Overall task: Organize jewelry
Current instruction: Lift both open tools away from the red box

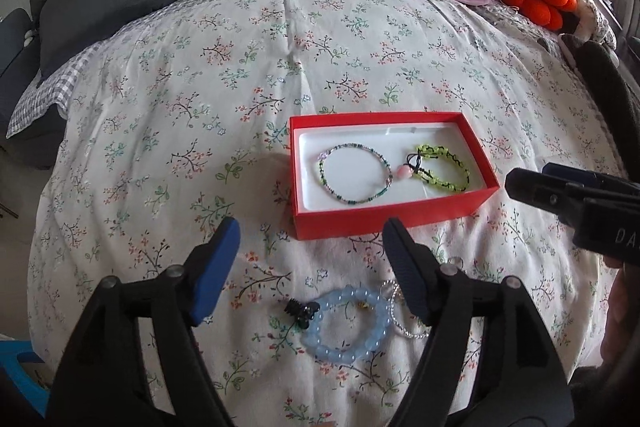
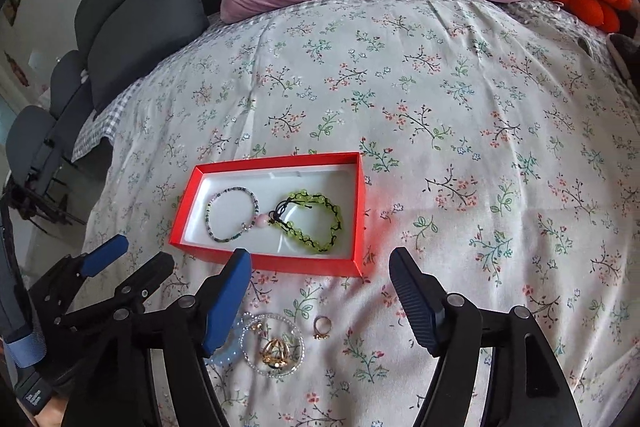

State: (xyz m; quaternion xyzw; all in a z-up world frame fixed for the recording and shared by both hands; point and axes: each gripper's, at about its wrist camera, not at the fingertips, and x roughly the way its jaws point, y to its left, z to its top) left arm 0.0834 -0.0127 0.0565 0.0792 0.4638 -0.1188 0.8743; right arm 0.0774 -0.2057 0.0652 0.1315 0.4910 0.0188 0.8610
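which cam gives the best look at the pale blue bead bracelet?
Left wrist: the pale blue bead bracelet lies whole on the bedspread between the open fingers. In the right wrist view only a sliver shows, behind the finger.

Four bracelets (image 1: 354,174), one box (image 1: 396,217), one ring (image 2: 322,327)

Matt red card box (image 1: 384,221), soft cotton bedspread (image 1: 224,75)

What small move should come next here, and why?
Probably lower the left gripper onto the pale blue beaded bracelet. Both grippers are open and empty, the red box already holds a thin seed-bead bracelet and a lime-green bracelet, and the blue one lies loose on the floral bedspread between its fingers.
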